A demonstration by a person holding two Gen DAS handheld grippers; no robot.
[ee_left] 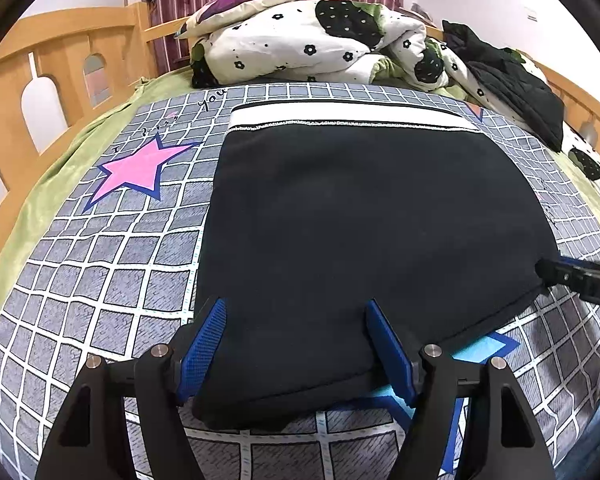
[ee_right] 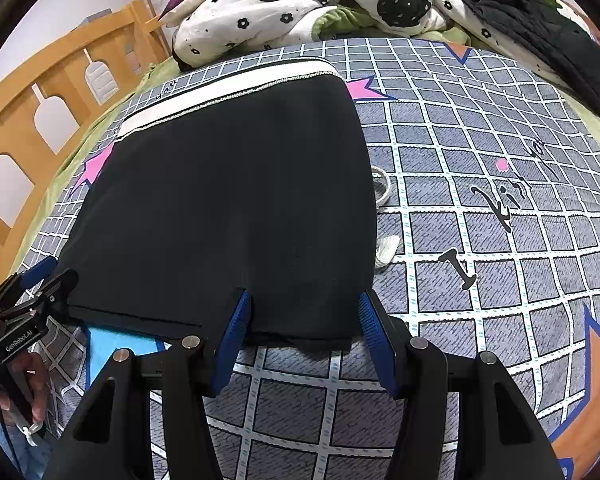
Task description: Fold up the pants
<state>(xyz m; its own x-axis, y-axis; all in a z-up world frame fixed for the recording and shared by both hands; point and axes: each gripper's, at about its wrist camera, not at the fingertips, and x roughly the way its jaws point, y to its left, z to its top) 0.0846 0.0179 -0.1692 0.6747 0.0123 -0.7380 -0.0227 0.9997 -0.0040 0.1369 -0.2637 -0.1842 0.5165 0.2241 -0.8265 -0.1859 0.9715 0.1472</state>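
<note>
Black pants (ee_left: 364,216) with a white waistband (ee_left: 348,118) lie folded flat on the checked bed sheet (ee_left: 100,264); they also show in the right wrist view (ee_right: 228,200). My left gripper (ee_left: 296,308) is open, its blue fingers straddling the near left edge of the pants. My right gripper (ee_right: 304,300) is open, its blue fingers straddling the near right edge. The right gripper also shows at the far right of the left wrist view (ee_left: 548,272), and the left gripper at the far left of the right wrist view (ee_right: 48,276). A white drawstring (ee_right: 384,188) sticks out at the pants' right side.
A crumpled white flowered quilt (ee_left: 312,48) and a pillow (ee_left: 252,0) lie at the head of the bed. A black garment (ee_left: 508,80) lies at the back right. A wooden bed rail (ee_left: 52,64) runs along the left side.
</note>
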